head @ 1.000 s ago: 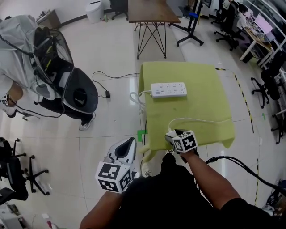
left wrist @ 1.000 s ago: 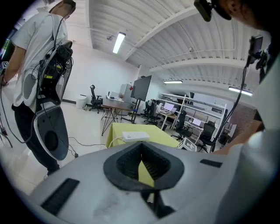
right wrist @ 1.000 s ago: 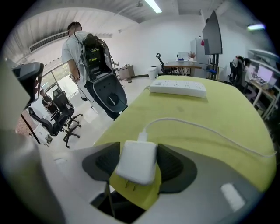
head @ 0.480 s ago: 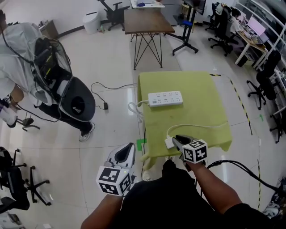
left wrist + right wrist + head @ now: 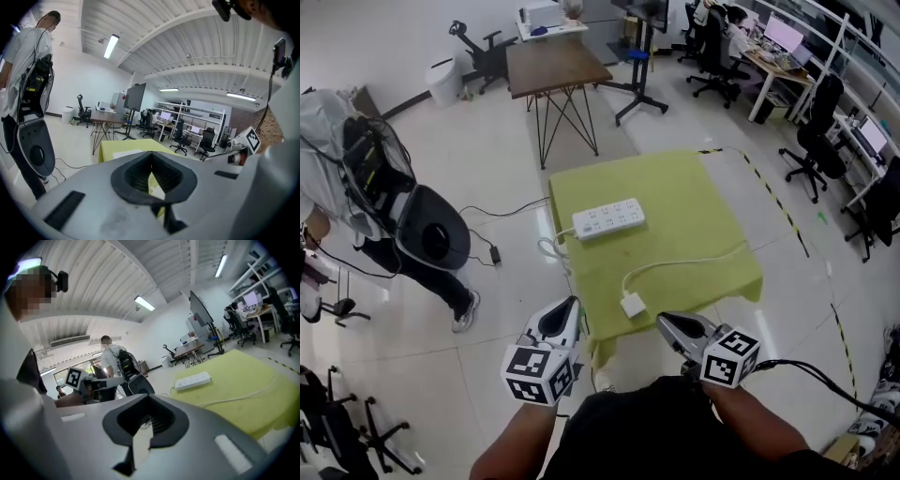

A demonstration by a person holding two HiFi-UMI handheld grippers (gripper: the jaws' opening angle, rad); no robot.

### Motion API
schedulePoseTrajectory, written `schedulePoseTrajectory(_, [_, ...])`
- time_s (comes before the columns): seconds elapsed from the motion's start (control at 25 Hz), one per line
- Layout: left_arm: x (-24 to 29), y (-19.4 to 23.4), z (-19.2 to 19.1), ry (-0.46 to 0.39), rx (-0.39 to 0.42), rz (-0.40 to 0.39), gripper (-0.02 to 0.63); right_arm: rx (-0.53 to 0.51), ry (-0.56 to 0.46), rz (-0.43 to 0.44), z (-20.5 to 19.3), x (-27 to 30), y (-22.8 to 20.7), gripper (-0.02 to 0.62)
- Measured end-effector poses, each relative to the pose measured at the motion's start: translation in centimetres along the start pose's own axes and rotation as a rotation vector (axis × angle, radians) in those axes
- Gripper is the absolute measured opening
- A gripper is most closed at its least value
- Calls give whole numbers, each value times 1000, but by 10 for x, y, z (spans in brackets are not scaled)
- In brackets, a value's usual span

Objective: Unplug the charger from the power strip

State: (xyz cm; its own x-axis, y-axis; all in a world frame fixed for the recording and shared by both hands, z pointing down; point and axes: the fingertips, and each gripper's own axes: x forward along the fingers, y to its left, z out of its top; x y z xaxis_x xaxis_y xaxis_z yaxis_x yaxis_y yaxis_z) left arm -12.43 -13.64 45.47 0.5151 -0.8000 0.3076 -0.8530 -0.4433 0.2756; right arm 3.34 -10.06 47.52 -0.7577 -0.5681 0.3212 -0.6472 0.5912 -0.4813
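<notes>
A white power strip [image 5: 607,217] lies on the yellow-green table [image 5: 675,197], its sockets bare. The white charger [image 5: 633,305] rests unplugged near the table's front edge, and its cable [image 5: 694,262] trails off to the right. My right gripper [image 5: 667,324] hovers just off that front edge, to the charger's right, shut and holding nothing. My left gripper [image 5: 568,311] hangs left of the table corner, also shut and empty. The right gripper view shows the power strip [image 5: 192,379] and cable [image 5: 243,392] beyond the closed right gripper [image 5: 150,409].
A person with a backpack [image 5: 366,187] stands at the left, and a black cord [image 5: 487,211] lies on the floor beside them. A brown table [image 5: 553,66] stands behind the yellow one. Office chairs [image 5: 811,141] and desks line the right side.
My right gripper let go of the charger, drew back off the table's front edge, rose and shut. The charger stays on the cloth. My left gripper barely shifted.
</notes>
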Motion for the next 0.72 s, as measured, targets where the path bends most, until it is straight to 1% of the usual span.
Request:
schedulePoseTrajectory(0.12, [2,-9,2,-10,-3,-10,6,-74,-6,-9,8,-15,14,2])
schedulePoseTrajectory(0.32, [2,-29,-9,-22,-45,-2,6,-104,-12,0,17,-43,27,2])
schedulePoseTrajectory(0.52, [-8,-64,-19,-45,-52,20,6,-171,-4,-1,-3,-85,39,2])
schedulePoseTrajectory(0.72, [-34,-119,-44,-25,-40,30,6,-172,8,3,-34,-132,42,1])
